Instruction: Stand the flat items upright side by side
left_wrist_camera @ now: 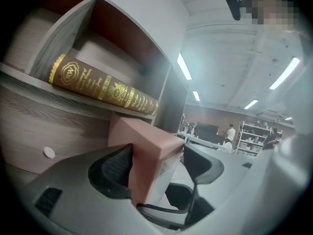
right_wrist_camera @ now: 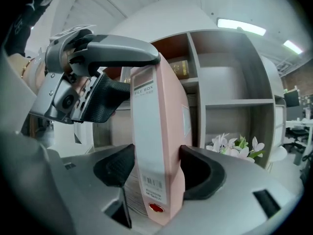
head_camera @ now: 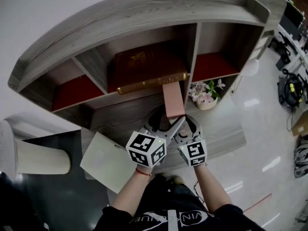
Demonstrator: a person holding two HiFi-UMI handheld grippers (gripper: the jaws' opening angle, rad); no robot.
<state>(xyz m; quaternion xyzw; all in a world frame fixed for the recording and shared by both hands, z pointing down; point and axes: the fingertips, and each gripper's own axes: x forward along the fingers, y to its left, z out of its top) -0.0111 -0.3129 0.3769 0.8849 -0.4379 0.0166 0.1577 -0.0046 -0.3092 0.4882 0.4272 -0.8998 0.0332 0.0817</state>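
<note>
A pink file box (head_camera: pixel 173 100) with a white spine label hangs in front of the shelf's (head_camera: pixel 144 13) middle compartment. My right gripper (head_camera: pixel 187 127) is shut on its lower part. In the right gripper view both pads (right_wrist_camera: pixel 115 168) press the upright box (right_wrist_camera: pixel 156 131). My left gripper (head_camera: pixel 166 124) straddles the same box (left_wrist_camera: pixel 146 155). One pad (left_wrist_camera: pixel 115 170) touches it and the other stands a little off, so that gripper (left_wrist_camera: pixel 159 165) is open. A brown book with gold print (head_camera: pixel 149 69) lies flat in the middle compartment.
A pale flat folder (head_camera: pixel 107 161) lies on the desk at the left, beside a white ribbed cylinder (head_camera: pixel 41 161). A pot of pink flowers (head_camera: pixel 206 94) stands on the desk below the right compartment. The side compartments have red floors.
</note>
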